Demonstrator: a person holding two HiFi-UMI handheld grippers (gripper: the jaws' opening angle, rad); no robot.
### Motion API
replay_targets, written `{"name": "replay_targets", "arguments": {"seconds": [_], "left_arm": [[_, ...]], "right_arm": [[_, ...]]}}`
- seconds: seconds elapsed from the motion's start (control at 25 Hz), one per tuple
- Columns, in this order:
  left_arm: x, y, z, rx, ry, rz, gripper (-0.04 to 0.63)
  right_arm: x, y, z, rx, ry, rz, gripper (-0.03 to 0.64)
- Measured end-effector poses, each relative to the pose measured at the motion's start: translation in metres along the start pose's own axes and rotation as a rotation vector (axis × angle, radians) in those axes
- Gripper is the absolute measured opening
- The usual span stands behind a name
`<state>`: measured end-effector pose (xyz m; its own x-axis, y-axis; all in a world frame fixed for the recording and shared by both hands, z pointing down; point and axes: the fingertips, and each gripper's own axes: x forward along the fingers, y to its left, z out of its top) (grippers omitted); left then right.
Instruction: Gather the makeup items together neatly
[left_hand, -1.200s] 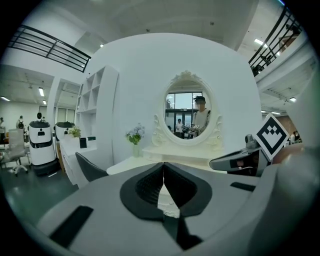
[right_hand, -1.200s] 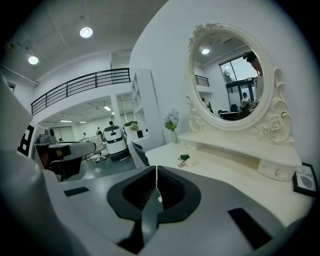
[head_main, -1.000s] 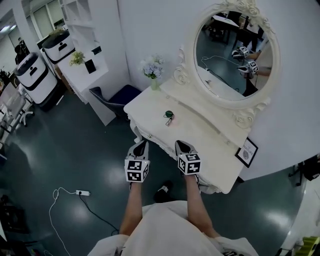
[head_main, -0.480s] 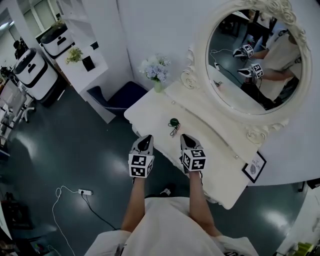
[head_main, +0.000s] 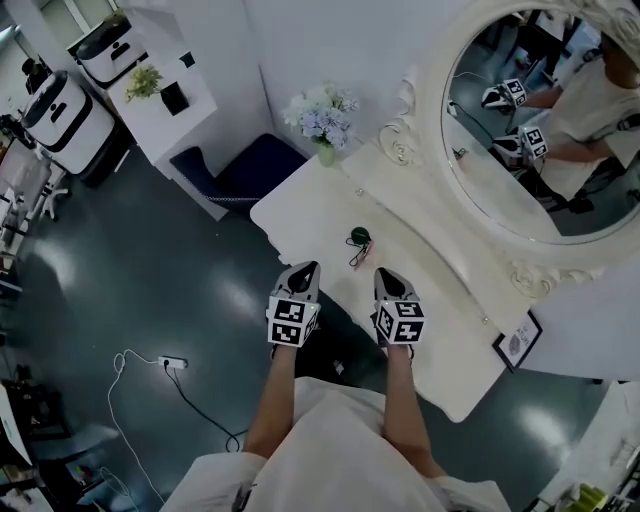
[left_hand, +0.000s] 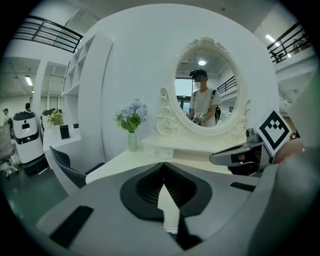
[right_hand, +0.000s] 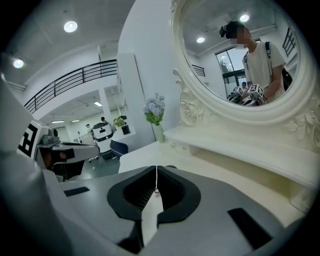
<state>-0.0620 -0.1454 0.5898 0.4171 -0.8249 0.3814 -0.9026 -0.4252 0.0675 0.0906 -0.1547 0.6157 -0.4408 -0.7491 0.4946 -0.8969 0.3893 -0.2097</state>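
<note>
On the white dressing table (head_main: 300, 205) lies a small round green makeup item (head_main: 359, 236), with a thin dark and pink item (head_main: 357, 258) right beside it. Both grippers hover over the table's front edge, side by side. My left gripper (head_main: 308, 267) is shut and empty, just left of and short of the two items; in its own view the jaws meet in front of the table top (left_hand: 125, 160). My right gripper (head_main: 387, 273) is also shut and empty, slightly right of the items. The green item's dark edge (right_hand: 170, 166) peeks past the right jaws.
A large oval mirror (head_main: 540, 130) stands at the table's back, a vase of pale blue flowers (head_main: 322, 112) at its left corner, a small framed picture (head_main: 518, 342) at its right end. A dark blue chair (head_main: 240, 170) sits left of the table. A power strip with cable (head_main: 170, 362) lies on the floor.
The view has come closer to the table. Both grippers have moved forward toward the green item and stay shut.
</note>
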Motion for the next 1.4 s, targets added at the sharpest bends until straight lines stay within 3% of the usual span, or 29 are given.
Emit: {"name": "replay_targets", "arguments": {"seconds": [0.36,0.76,0.96,1.08,1.4], "left_arm": [[0.072,0.034,0.012,0.081,0.063,-0.09,0.015],[0.133,0.025,0.008,0.112,0.138,-0.246,0.015],[0.163,0.0,-0.018,0.176,0.182,-0.385,0.02],[0.18,-0.016,-0.031,0.222,0.214,-0.48,0.056],[0.21,-0.046,-0.065,0.396,0.309,-0.713,0.084]], "right_arm": [[0.05,-0.018,0.015,-0.021,0.085,0.005,0.041],[0.089,-0.035,0.045,-0.05,0.128,0.007,0.041],[0.099,-0.047,0.043,-0.054,0.137,-0.011,0.041],[0.103,-0.056,0.043,-0.047,0.134,-0.037,0.041],[0.096,-0.081,0.037,-0.067,0.149,-0.104,0.041]]}}
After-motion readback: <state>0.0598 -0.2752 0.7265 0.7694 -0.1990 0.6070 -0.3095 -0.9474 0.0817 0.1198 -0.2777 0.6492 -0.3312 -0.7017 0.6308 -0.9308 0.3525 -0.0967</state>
